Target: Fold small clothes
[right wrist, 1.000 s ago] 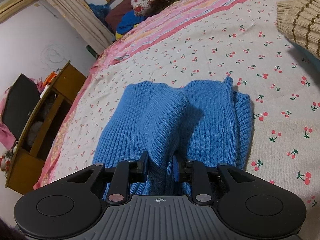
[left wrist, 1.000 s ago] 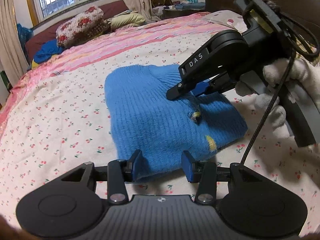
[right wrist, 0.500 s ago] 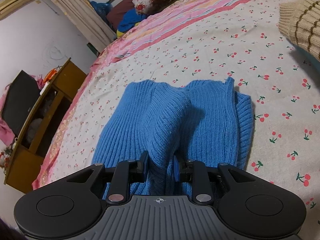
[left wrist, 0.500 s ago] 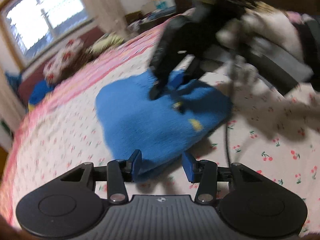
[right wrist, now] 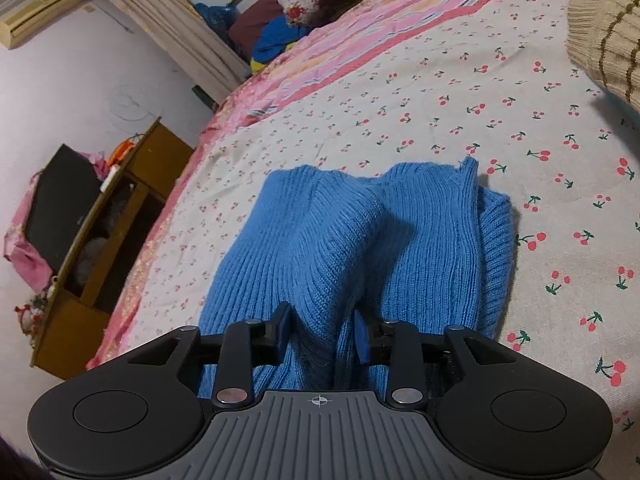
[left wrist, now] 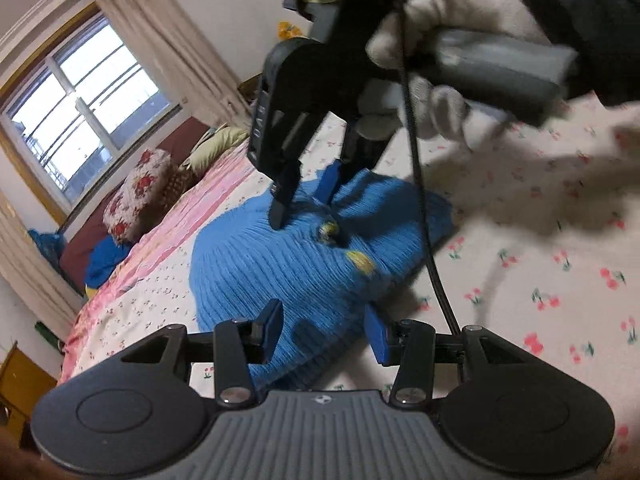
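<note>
A small blue knit sweater lies folded on the cherry-print bedsheet. My left gripper is open, its blue pads either side of the sweater's near edge, not pinching it. My right gripper points down onto the sweater's top, held by a white-gloved hand. In the right wrist view the right gripper is closed on a raised ridge of the blue sweater, with cloth bunched between its fingers.
A beige striped knit garment lies at the far right of the bed. Floral pillows and blue cloth sit at the headboard under a window. A wooden cabinet stands beside the bed. A black cable hangs from the right gripper.
The left wrist view has tilted and swung, so the bed now appears slanted. The right gripper has turned from lying across the sweater to pointing down on it. The right grip on the fold holds.
</note>
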Motion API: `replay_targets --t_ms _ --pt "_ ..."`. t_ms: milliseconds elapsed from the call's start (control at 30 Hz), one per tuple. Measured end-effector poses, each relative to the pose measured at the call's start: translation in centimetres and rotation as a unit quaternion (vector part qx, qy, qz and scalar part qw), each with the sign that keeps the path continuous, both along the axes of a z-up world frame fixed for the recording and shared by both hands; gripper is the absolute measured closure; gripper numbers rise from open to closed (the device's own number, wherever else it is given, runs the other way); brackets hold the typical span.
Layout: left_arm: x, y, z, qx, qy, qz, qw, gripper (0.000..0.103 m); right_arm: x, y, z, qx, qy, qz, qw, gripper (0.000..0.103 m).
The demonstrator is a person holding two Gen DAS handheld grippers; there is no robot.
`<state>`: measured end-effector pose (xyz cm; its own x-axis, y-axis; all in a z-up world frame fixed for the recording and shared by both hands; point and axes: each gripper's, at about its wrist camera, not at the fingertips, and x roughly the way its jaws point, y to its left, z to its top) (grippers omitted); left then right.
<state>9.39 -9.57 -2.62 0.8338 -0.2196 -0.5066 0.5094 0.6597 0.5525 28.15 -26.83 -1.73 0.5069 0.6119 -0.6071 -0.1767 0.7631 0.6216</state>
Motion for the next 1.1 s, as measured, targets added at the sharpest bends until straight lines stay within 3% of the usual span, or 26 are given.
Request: replay_targets --t_ms 300,367,467,500,600,867,967,1100 --pt "0.8 -1.1 -0.9 0.011 -0.016 0.001 0.9998 0.052 0.1 0.4 0.2 -0.014 -0.002 0.018 1.000 0.067" --pt "1.3 -1.0 -0.7 -0.010 -0.011 0.020 0.9997 0.052 0.4 0.5 0.0 -0.010 0.001 0.015 1.000 0.067" --pt "2.1 -0.5 0.7 -0.067 0.010 0.042 0.9968 0.065 0.5 0.6 0.0 -0.005 -0.005 0.000 1.000 0.068" --pt "2.1 -0.4 1.3 -0.081 0.013 0.043 0.9957 0.071 0.5 0.6 0.1 -0.008 -0.008 -0.003 1.000 0.076" --pt "1.9 -0.3 2.9 -0.107 0.018 0.037 0.9934 0.079 0.4 0.6 0.8 -0.013 -0.020 -0.005 1.000 0.085" --pt "2.9 -1.8 6.4 -0.188 0.029 0.011 0.9816 0.081 -0.2 -2.0 5.1 -0.010 -0.092 -0.033 0.995 0.088" --pt "3.6 -3.1 5.8 -0.190 0.043 0.001 0.9809 0.081 -0.1 -3.3 4.6 -0.046 -0.091 -0.052 0.993 0.088" --pt "4.1 -4.6 3.0 -0.159 0.091 0.000 0.9831 0.081 0.7 -3.6 0.8 -0.080 -0.034 -0.046 0.995 0.087"
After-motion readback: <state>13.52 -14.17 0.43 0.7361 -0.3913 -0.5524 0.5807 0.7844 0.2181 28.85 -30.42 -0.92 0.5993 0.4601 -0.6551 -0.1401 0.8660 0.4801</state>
